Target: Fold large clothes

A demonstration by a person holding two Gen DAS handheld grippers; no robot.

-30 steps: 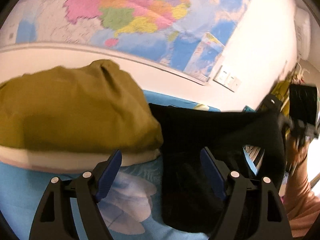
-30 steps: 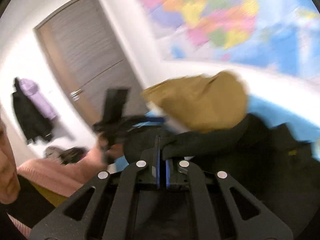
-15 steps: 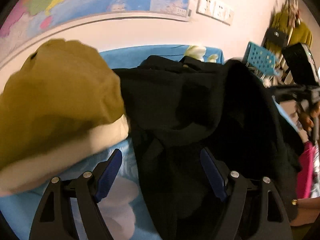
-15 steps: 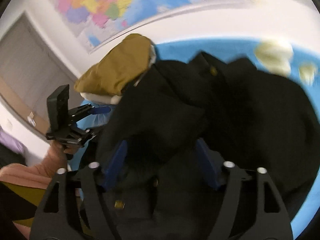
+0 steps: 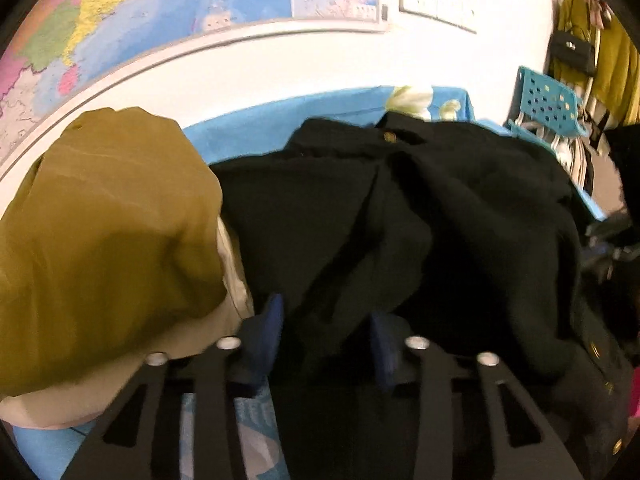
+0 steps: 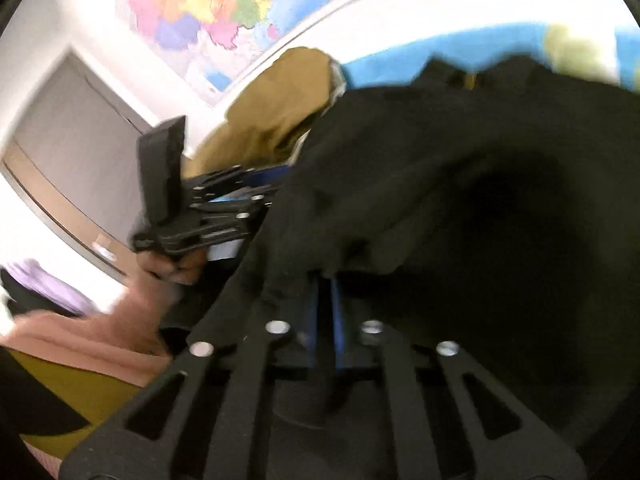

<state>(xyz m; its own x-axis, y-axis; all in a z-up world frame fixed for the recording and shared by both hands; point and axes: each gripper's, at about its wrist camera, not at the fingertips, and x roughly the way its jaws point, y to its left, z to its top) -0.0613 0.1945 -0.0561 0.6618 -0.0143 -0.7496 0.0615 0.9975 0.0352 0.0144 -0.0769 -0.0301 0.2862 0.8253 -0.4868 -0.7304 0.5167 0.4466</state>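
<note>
While the black coat (image 5: pixel 400 220) lies bunched on the blue bedsheet (image 5: pixel 256 124), the left gripper (image 5: pixel 326 334) sits at its near edge, its blue fingers (image 5: pixel 272 320) having just been closing, with a fold of the dark cloth between them and pressed from both sides. From the other side, the right gripper (image 6: pixel 325 296) has pinched its pads together on the coat's edge. Brass buttons (image 5: pixel 387 136) show along the coat. Just left of it, touching, lies a mustard garment (image 5: pixel 104 216) over a cream one (image 5: pixel 188 336). Farther back, a coloured map (image 5: pixel 168 8) hangs on the white wall beside a socket panel (image 5: pixel 436 4); its lettering is too small to read. A turquoise basket (image 5: pixel 548 100) stands beyond the bed's right end.
</note>
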